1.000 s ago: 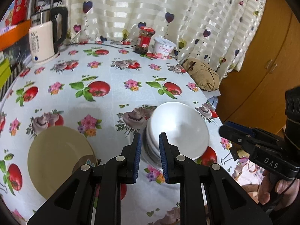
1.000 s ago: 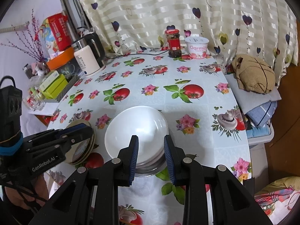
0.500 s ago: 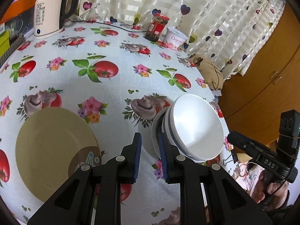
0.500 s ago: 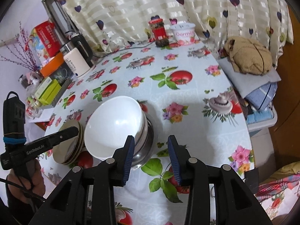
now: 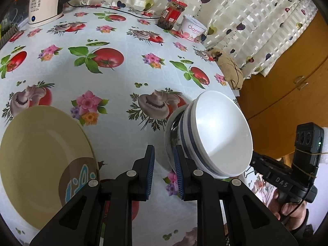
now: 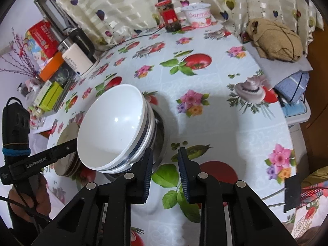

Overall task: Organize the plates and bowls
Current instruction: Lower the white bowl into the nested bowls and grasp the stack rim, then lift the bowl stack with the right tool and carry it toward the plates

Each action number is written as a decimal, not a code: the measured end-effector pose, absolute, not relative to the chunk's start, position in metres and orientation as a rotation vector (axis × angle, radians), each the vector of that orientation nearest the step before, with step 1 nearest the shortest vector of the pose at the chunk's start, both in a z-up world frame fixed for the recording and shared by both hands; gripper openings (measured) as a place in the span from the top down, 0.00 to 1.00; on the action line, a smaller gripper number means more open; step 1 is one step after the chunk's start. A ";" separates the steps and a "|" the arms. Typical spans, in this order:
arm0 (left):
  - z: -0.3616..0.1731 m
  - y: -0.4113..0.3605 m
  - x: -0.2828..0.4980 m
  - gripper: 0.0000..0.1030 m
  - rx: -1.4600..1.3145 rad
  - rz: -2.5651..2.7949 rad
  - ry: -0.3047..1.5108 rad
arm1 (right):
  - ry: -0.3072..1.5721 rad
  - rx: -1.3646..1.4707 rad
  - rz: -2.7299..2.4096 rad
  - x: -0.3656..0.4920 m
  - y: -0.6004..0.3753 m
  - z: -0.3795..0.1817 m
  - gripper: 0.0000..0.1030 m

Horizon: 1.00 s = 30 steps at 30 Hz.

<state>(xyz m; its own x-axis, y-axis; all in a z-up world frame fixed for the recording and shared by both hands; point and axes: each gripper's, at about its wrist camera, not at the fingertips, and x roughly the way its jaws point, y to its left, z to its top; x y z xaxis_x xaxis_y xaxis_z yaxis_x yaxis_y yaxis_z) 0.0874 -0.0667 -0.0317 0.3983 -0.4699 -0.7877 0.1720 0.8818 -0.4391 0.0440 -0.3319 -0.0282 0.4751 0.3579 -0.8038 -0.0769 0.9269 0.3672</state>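
Left gripper (image 5: 163, 171) beside steel bowl (image 5: 171, 137) — white bowls (image 5: 222, 135) nested inside, tilted

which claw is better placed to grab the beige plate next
Left. The left claw hangs beside the round beige plate; the right claw, jaws just closed further, nothing clearly between them, sits behind the stacked white bowls.

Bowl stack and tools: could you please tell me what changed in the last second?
The left tool and right tool both sank, flanking the stack of white blue-banded bowls. The right tool's jaws have just been closing, with nothing between them. The stack and the beige round plate stayed put.
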 end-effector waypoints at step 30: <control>-0.046 -0.077 0.106 0.91 -0.320 -0.450 1.129 | 1.092 0.330 0.288 0.064 -0.326 -0.043 0.88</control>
<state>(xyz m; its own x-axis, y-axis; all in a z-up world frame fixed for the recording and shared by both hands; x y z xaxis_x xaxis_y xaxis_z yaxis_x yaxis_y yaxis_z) 0.1060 -0.0765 -0.0463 0.3538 -0.4987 -0.7913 0.1828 0.8665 -0.4644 0.0641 -0.3260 -0.0430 0.4323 0.3859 -0.8150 -0.0654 0.9148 0.3985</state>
